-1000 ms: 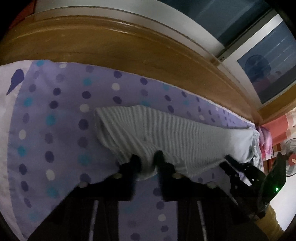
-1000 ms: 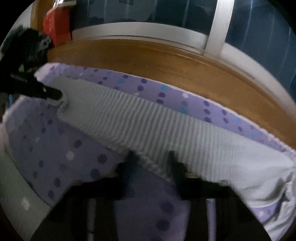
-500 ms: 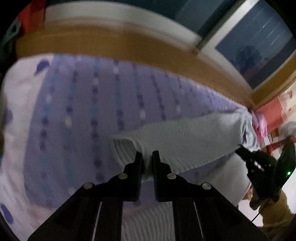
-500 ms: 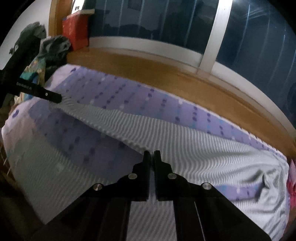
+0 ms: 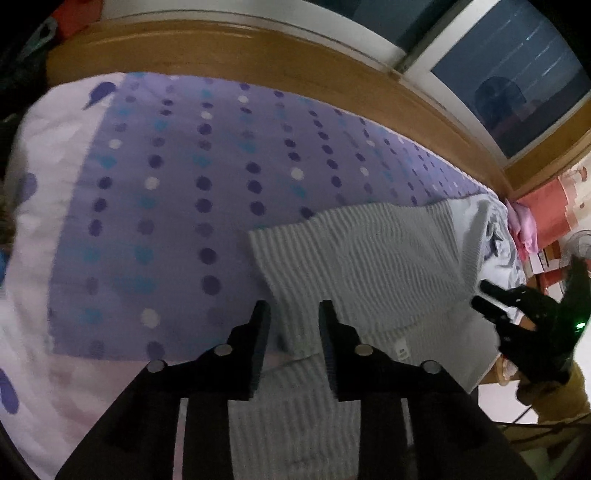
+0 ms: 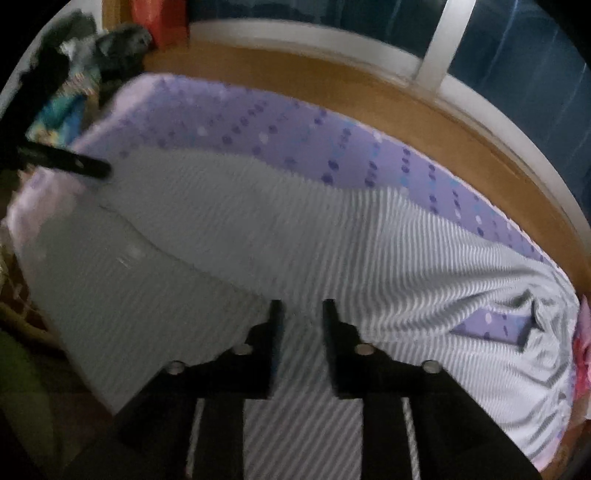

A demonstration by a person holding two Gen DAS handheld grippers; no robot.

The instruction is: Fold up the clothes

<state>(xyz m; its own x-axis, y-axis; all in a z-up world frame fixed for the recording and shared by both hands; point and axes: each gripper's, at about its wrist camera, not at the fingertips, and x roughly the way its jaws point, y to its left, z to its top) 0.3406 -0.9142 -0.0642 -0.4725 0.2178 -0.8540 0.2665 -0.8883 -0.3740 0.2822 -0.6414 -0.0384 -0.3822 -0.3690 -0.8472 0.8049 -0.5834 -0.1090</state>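
Note:
A grey-and-white striped garment (image 5: 369, 266) lies folded over itself on the purple dotted bedsheet (image 5: 177, 192); it also fills the right wrist view (image 6: 258, 236). My left gripper (image 5: 293, 314) is open, its fingers straddling the garment's near left corner without holding it. My right gripper (image 6: 301, 314) is open just above the garment's near edge, empty. The right gripper shows in the left wrist view (image 5: 484, 295) at the garment's right side. The left gripper's finger (image 6: 74, 164) shows at the garment's far left corner.
A wooden ledge (image 5: 258, 55) and a window (image 6: 480, 44) run behind the bed. A pile of clothes (image 6: 81, 66) and a red box (image 6: 159, 18) sit at the far left. Pink cloth (image 5: 524, 225) and a fan (image 5: 576, 247) are at the right.
Both grippers, shut on the garment's edge half a second ago, have opened and let it go. The pulled-over layer now lies flat on the rest of the garment.

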